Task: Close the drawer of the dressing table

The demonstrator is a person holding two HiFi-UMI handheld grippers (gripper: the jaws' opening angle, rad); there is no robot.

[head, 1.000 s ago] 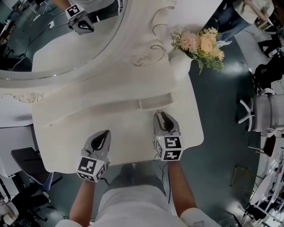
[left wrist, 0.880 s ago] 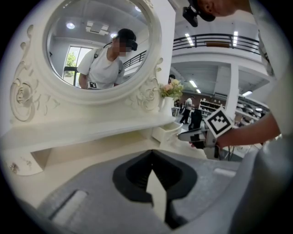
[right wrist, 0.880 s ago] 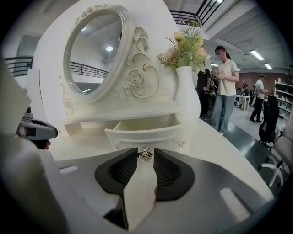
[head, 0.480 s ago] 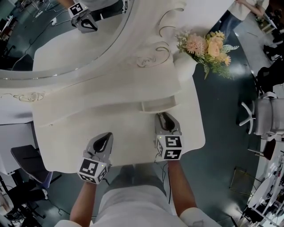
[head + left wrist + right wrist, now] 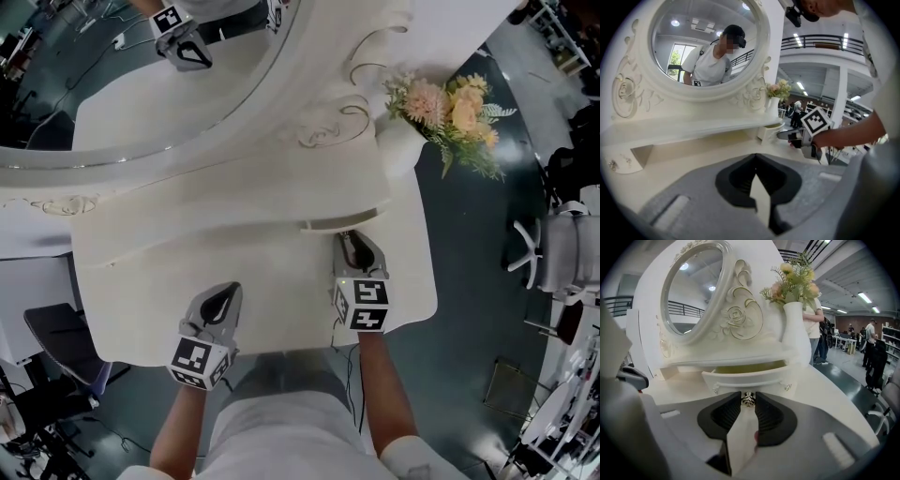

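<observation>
The white dressing table has a small drawer under its shelf, still showing a narrow strip of its front. In the right gripper view the drawer front stands slightly out, with a dim gap above it. My right gripper points straight at the drawer, and the little metal knob sits gripped between its fingertips. My left gripper hovers over the table top at the left, shut and empty; its tips meet in the left gripper view.
An oval mirror in a carved frame rises behind the shelf. A white vase of flowers stands right of the drawer. An office chair is on the dark floor to the right.
The drawer has slid further in under the shelf, and my right gripper has moved forward with it. The left gripper has stayed put.
</observation>
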